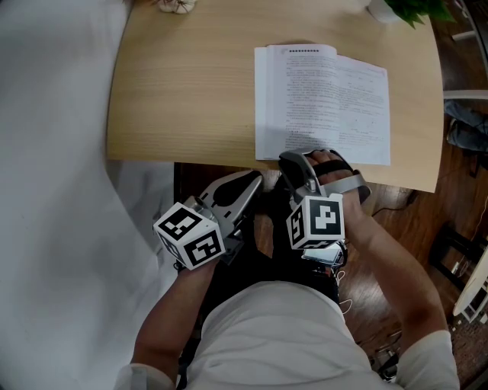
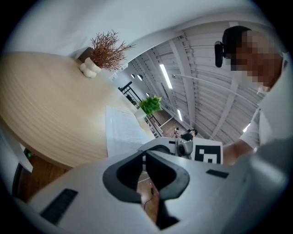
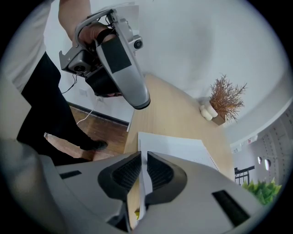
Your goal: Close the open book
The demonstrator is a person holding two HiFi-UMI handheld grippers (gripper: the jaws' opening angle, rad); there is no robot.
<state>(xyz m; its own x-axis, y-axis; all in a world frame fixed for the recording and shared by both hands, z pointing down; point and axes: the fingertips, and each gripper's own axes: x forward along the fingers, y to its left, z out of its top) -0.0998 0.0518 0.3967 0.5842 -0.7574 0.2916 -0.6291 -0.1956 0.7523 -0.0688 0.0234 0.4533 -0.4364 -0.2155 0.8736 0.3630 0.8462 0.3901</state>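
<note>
Jaws of the right gripper (image 3: pixel 142 157) stand almost together, and we record the edge of a thin white sheet pinched between their ribbed pads. That sheet belongs to the open book (image 1: pixel 324 103), which lies flat with its printed pages up on the right part of the pale wood table (image 1: pixel 183 91), its lower edge close to the table's near edge. In the head view we see the right gripper (image 1: pixel 309 161) reaching over that near edge onto the book's lower margin, pointing steeply down, its marker cube (image 1: pixel 316 221) towards the person. The left gripper (image 1: pixel 255 179) sits just left of it, off the table and below its near edge, not touching the book, with its own marker cube (image 1: pixel 191 234) at the rear. In the left gripper view we find the left gripper's (image 2: pixel 144 157) jaws pressed together with nothing between them. At the table's far side we note a dried-branch ornament (image 2: pixel 107 50) and a green plant (image 1: pixel 415 9), both well apart from the book.
</note>
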